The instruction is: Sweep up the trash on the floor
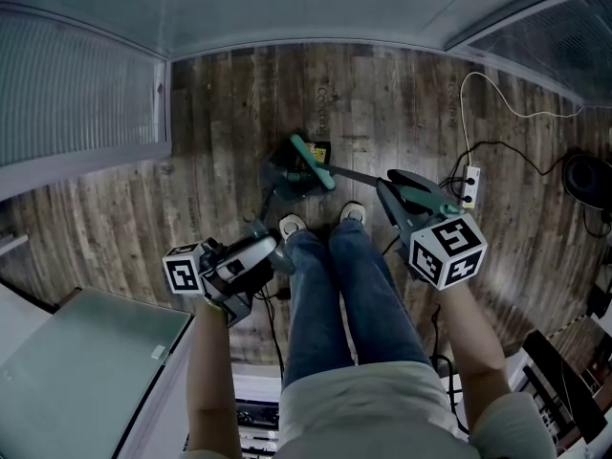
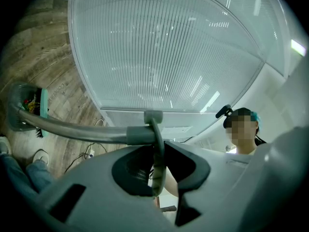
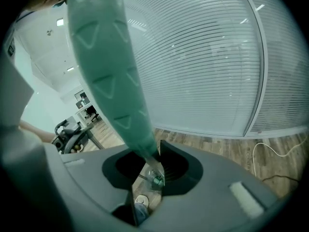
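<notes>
Floor: dark wood planks, worn grey finish. Ribbed glass partition along the left side, a second pane at upper right. White power strip lies on the planks to the right; a white cable loops up from it and a black cable trails toward a round black object, too dark to identify. Pale grey-green tabletop at lower left. Wearer in blue jeans and white sneakers. Office chair in the background. Second person stands by the wall.
</notes>
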Demonstrator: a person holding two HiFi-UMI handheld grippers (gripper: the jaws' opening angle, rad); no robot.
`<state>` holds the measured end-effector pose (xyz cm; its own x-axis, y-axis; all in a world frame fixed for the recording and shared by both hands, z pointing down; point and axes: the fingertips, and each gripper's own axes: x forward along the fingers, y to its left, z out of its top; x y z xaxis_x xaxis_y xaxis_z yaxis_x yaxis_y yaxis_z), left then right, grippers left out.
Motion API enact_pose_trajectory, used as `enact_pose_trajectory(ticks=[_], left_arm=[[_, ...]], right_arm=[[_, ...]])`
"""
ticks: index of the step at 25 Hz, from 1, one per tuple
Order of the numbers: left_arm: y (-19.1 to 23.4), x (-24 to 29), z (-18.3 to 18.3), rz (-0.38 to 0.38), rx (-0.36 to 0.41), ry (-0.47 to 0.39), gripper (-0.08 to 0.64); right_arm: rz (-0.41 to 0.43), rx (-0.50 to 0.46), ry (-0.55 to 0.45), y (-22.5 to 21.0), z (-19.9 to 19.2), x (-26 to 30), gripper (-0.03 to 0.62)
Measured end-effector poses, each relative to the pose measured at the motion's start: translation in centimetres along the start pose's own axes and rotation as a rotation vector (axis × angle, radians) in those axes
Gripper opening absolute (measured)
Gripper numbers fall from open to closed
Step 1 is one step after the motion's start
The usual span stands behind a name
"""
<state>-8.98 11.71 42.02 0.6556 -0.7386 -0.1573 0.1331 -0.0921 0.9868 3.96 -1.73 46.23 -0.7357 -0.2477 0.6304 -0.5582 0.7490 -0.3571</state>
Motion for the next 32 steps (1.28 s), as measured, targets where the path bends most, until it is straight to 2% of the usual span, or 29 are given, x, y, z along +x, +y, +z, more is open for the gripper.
enact_pose_trajectory(ticks=[7, 17, 32], left_arm=[[0.0, 0.0, 0.0, 0.001, 0.009, -0.001, 0.071], [0.0, 0.1, -0.2, 0.032, 0.008, 0.022, 0.071], [0.0, 0.2, -0.5, 0.035, -0.003, 0.029, 0.067]], right_arm=[[-0.053, 0.012, -0.027, -1.8, 0.7, -1.9, 0.095], [-0.171, 0.041, -0.052, -5.0, 0.7, -4.9, 0.095], [-0.403, 0.103, -0.084, -10.2, -3.2, -7.0, 0.094]])
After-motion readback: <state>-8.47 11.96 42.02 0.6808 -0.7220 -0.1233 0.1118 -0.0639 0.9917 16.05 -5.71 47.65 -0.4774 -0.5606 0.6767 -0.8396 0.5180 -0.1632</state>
